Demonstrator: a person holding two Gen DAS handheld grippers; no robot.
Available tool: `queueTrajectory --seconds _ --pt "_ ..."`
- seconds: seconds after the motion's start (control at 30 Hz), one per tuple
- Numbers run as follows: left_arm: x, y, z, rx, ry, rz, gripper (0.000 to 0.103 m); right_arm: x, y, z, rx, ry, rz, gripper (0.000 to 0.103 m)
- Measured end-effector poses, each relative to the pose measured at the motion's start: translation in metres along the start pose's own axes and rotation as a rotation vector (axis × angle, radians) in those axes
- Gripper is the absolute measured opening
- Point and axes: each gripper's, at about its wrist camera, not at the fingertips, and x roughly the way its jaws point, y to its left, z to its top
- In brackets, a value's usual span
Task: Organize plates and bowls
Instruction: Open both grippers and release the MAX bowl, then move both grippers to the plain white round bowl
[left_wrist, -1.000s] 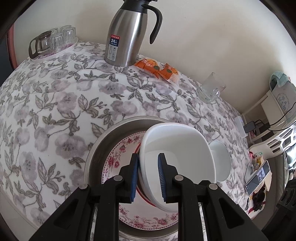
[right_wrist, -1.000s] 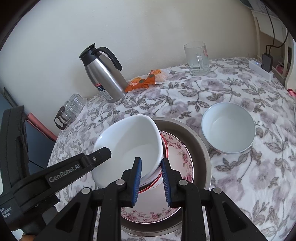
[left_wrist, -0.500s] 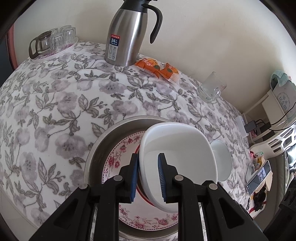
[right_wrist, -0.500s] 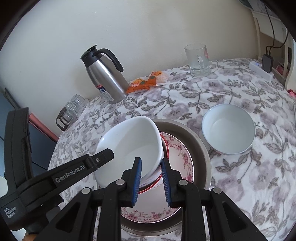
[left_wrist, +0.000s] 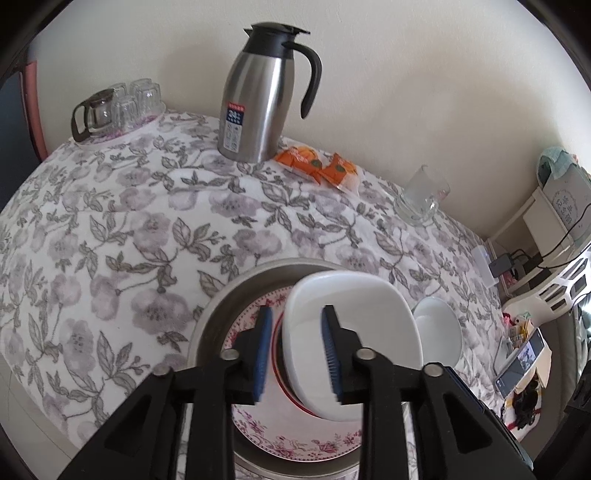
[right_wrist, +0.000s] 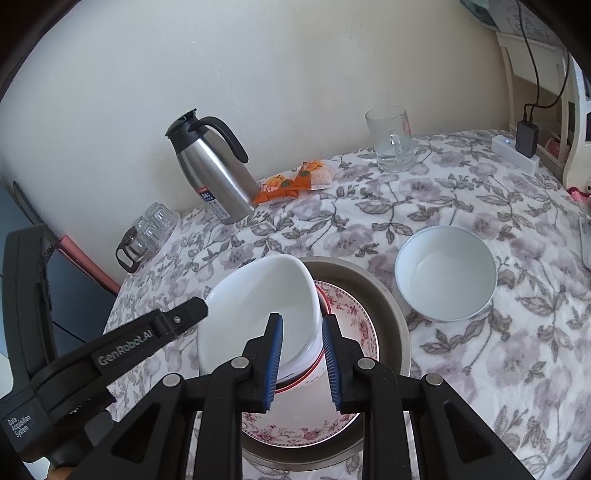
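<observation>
We hold left gripper (left_wrist: 295, 354) and right gripper (right_wrist: 301, 360) parted, each straddling rim of tilted white squarish bowl (right_wrist: 258, 306) over floral plate (right_wrist: 354, 325).

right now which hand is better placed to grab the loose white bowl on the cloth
Right. The round bowl sits on the right gripper's side with open cloth between; the left gripper straddles the stacked bowl's rim.

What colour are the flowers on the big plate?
Pink-red flowers on the plate, clearest in the left wrist view.

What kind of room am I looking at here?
Probably a lived-in home dining corner: a floral tablecloth, a steel thermos jug with snack packets by the wall, and a power strip.
</observation>
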Motion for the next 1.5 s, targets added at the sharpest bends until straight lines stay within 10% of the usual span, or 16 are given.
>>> queueTrajectory --seconds 0.1,0.2,0.43,0.83,1.5 --pt "-0.003 0.002 0.001 -0.002 -0.017 0.036 0.06 -0.001 -0.005 0.001 0.023 -0.006 -0.024 0.026" --pt "-0.003 0.004 0.001 0.0 -0.023 0.07 0.066 -0.001 -0.013 0.003 0.056 -0.009 -0.045 0.05" --pt "0.0 0.008 0.001 -0.007 -0.037 0.154 0.085 0.002 -0.022 0.004 0.078 -0.01 -0.083 0.071" --pt "-0.005 0.021 0.001 -0.051 -0.089 0.263 0.093 0.005 -0.021 0.004 0.047 -0.005 -0.103 0.102" --pt "-0.025 0.018 0.0 -0.098 -0.173 0.305 0.1 -0.01 -0.042 0.01 0.063 -0.029 -0.124 0.103"
